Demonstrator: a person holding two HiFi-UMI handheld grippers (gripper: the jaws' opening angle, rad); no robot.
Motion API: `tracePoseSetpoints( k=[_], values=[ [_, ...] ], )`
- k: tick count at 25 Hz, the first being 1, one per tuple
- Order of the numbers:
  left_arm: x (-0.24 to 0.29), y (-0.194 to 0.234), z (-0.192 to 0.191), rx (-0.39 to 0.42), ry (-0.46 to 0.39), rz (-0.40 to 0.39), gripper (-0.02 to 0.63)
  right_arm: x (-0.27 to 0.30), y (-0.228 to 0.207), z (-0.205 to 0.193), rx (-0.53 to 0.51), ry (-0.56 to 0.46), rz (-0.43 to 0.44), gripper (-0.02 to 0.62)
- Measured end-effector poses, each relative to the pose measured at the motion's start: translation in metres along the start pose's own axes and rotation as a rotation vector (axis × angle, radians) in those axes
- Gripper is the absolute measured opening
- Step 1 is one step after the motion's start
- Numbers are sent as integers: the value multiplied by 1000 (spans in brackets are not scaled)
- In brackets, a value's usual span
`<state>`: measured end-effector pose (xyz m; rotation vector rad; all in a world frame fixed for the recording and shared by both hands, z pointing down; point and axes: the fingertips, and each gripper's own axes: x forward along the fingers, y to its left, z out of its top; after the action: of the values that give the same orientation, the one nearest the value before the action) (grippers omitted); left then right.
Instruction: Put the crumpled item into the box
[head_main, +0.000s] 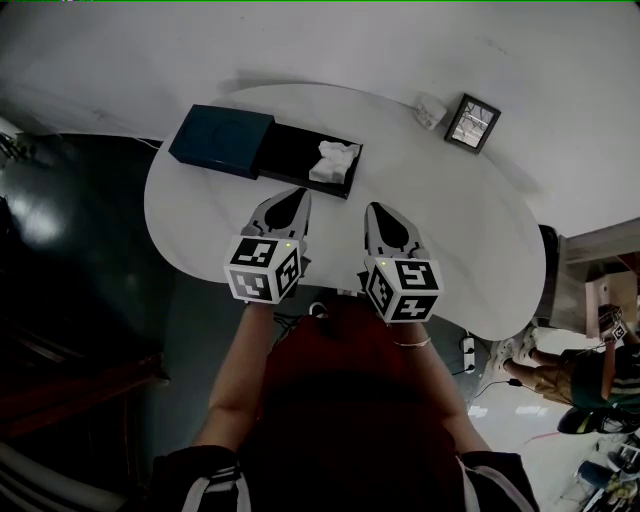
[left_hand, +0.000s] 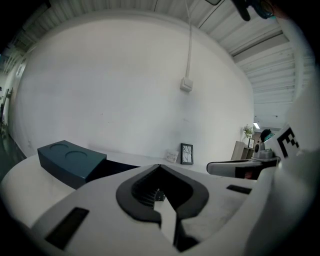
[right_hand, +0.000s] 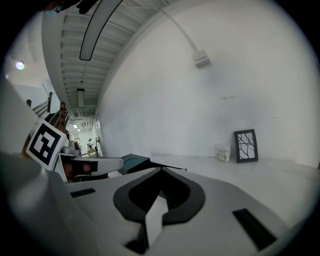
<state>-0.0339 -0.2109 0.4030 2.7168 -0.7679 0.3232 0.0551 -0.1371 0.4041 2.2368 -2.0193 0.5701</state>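
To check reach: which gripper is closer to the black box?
Left. The left gripper has its tip just before the near side of the black box; the right gripper is further away, beyond its near right corner.

White crumpled item (head_main: 333, 160), black box (head_main: 285, 150), teal lid (head_main: 222, 140).

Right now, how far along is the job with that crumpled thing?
Looks done: the white crumpled item already lies in the open black box. Nothing in hand: the left tool and right tool are both shut, empty, short of the box. Left, if anything: the blue lid sits off beside it.
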Motion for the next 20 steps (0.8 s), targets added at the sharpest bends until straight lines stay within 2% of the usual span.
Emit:
tracePoseSetpoints(
  k=[20],
  values=[
    [-33, -25, 2, 15, -60, 57, 23, -34, 7, 5, -49, -49, 56, 14]
  ],
)
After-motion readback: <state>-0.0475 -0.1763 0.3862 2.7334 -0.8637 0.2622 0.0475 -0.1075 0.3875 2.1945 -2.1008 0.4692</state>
